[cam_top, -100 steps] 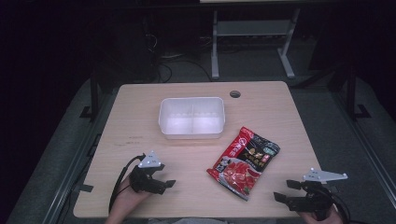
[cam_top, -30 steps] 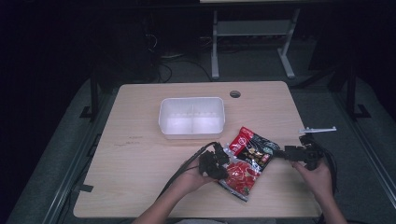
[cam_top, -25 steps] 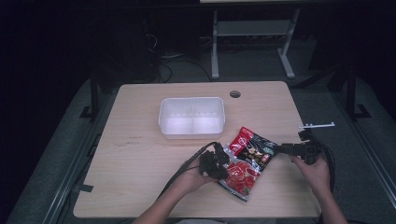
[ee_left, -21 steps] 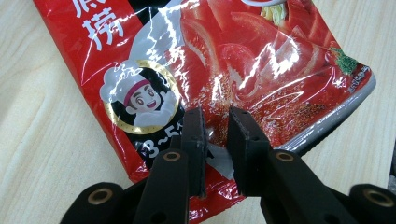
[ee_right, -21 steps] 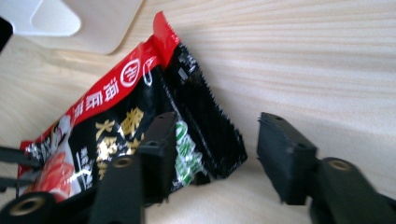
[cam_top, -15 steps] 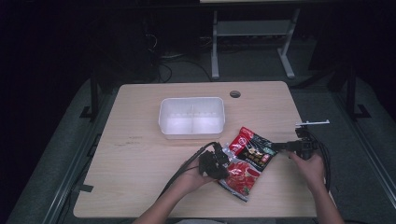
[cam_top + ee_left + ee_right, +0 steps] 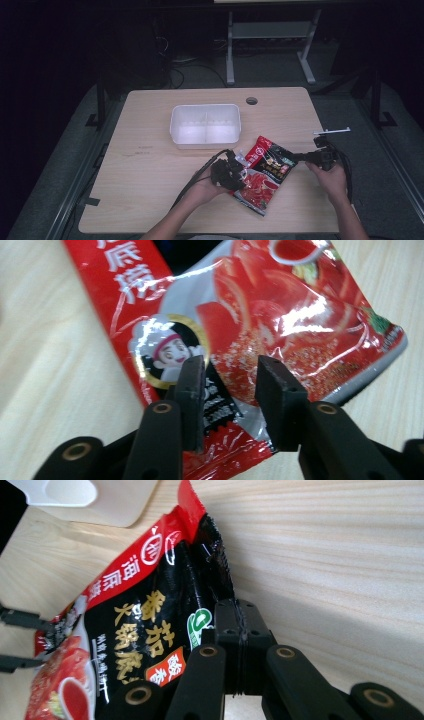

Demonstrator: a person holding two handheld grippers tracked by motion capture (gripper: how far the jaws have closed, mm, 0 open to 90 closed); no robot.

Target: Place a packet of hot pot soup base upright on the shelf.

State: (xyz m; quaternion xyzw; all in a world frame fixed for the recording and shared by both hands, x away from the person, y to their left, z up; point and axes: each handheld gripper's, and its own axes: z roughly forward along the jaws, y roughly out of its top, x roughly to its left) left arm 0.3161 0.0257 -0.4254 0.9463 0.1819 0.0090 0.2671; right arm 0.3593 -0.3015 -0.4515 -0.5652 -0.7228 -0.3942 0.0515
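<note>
High view: the pale wooden table [image 7: 150, 165] carries a white two-compartment plastic tub [image 7: 205, 125], which sits beyond and to the left of both grippers. Nearer, between the two grippers, lies the task's thing, a glossy red-and-black foil food pouch [image 7: 264, 172].

The right gripper [image 7: 239, 630] has its jaws pressed together on the pouch's dark crimped edge, and that edge looks raised off the wood. The left gripper [image 7: 227, 390] stands spread, its two black pads [image 7: 192, 385] straddling the opposite edge of the pouch without yet closing on it.

The step in hand looks like securing a two-point grasp for lifting the pouch. The next move calls for the left jaws to close on their edge, then both grippers to rise together toward the tub.

The left hand [image 7: 205, 187] reaches forward and to the right from the near edge, forearm angled. The right hand [image 7: 332, 177] points its gripper leftward, low over the table.
</note>
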